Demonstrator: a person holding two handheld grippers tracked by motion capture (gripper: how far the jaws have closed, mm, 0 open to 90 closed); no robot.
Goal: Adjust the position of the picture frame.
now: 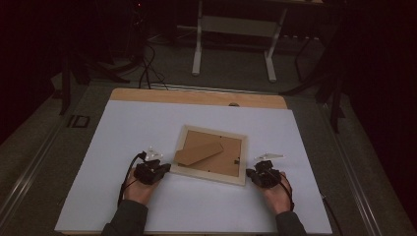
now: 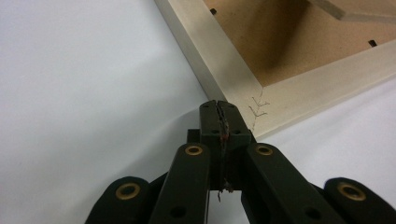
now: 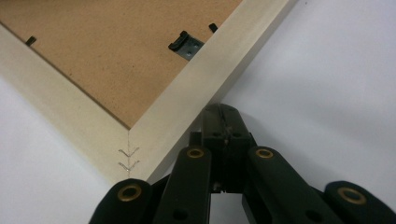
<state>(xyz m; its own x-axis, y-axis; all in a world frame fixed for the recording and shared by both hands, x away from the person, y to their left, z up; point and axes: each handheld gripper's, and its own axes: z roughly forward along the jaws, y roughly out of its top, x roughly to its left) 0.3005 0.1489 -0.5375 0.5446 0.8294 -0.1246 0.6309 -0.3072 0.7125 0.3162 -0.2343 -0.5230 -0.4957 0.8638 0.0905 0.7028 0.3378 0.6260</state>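
A table (image 1: 147,123) covered in white takes up most of the high view, with a bare wooden strip along its far edge and dark floor around it. A frame (image 1: 211,173) of pale wood lies face down near the middle of the table, slightly turned, its brown backing board (image 1: 221,164) up. A stand flap (image 1: 197,153) lies across that board, raised a little at one end as far as the dim view lets one tell.

The left gripper (image 1: 164,168) sits at the frame's near left corner, held in the left hand (image 1: 139,189). In the left gripper view its jaws are pressed together, holding nothing, tips touching or just short of the corner, right by the staples (image 2: 258,108) in the mitre joint.

The right gripper (image 1: 250,173) is at the near right corner, held in the right hand (image 1: 277,192). Its jaws are likewise pressed together and empty, tips against the frame's outer edge. A small metal clip (image 3: 186,45) sits on the backing near that edge, and staples (image 3: 128,158) mark the corner joint.
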